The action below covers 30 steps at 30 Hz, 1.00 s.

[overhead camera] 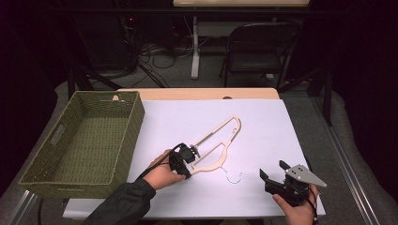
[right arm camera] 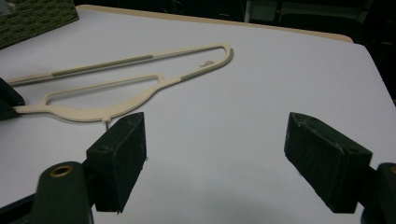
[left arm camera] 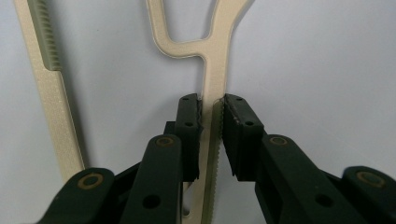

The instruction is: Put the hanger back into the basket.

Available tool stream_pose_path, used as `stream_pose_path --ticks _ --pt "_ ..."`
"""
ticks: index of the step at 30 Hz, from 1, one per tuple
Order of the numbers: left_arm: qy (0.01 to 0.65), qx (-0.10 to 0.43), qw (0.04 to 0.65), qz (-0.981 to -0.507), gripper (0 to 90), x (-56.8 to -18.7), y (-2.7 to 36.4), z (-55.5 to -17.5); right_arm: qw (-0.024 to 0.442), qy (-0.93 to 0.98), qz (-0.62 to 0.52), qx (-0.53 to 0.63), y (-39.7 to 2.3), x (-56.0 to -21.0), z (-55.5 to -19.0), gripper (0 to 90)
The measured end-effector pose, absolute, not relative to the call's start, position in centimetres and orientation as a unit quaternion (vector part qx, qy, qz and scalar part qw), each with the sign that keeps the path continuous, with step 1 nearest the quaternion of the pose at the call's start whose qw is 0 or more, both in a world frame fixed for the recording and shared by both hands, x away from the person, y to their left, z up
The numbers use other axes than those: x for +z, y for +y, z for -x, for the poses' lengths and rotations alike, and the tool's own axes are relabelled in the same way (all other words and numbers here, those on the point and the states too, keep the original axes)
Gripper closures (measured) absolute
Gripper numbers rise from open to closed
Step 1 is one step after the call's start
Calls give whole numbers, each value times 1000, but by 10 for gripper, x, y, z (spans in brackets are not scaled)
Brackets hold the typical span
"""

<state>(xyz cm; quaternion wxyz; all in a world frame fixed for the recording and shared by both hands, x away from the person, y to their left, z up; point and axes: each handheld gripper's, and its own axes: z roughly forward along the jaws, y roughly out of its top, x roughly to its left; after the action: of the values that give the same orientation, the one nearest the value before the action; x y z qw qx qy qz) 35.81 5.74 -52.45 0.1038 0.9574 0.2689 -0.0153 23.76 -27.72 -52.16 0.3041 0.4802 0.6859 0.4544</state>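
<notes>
A table covered by a white sheet [overhead camera: 263, 126] carries everything here. At its left edge stands a woven green basket [overhead camera: 80, 173], rectangular, with a slot handle in its near wall. On the sheet to the right of the basket, well apart from it, lies a cream plastic clothes hanger [overhead camera: 220, 140], flat, running diagonally from the table's centre toward the near side, its thin metal hook [overhead camera: 233, 178] curling out at the near end.

The left gripper [overhead camera: 190, 153] sits at the hanger's near-left end. In the left gripper view its jaws are pinched narrow on one cream arm of the hanger [left arm camera: 212, 93], the pads pressing both sides of the strip where a ribbed grip band runs; a second arm lies apart to the left.

The right gripper [overhead camera: 272, 171] is near the table's front right, clear of the hanger, with a grey three-cornered plate on top. Its jaws stand wide with nothing but bare sheet between them, and the hanger [right arm camera: 140, 88] lies farther off ahead.
</notes>
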Motion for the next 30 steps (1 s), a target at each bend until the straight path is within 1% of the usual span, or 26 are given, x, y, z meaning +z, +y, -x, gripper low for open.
stream_pose_path --ticks 6,11,20,30 --pt "263 -10 100 -959 789 -524 56 -357 306 683 -480 458 -277 -522 -238 210" --pt "242 -1 96 -966 798 -524 55 -356 306 683 -480 458 -277 -522 -238 210" --pt "226 13 89 -970 804 -521 55 -354 305 683 -480 457 -277 -523 -239 210" --pt "224 23 95 -970 805 -516 58 -351 302 685 -482 456 -277 -523 -239 211"
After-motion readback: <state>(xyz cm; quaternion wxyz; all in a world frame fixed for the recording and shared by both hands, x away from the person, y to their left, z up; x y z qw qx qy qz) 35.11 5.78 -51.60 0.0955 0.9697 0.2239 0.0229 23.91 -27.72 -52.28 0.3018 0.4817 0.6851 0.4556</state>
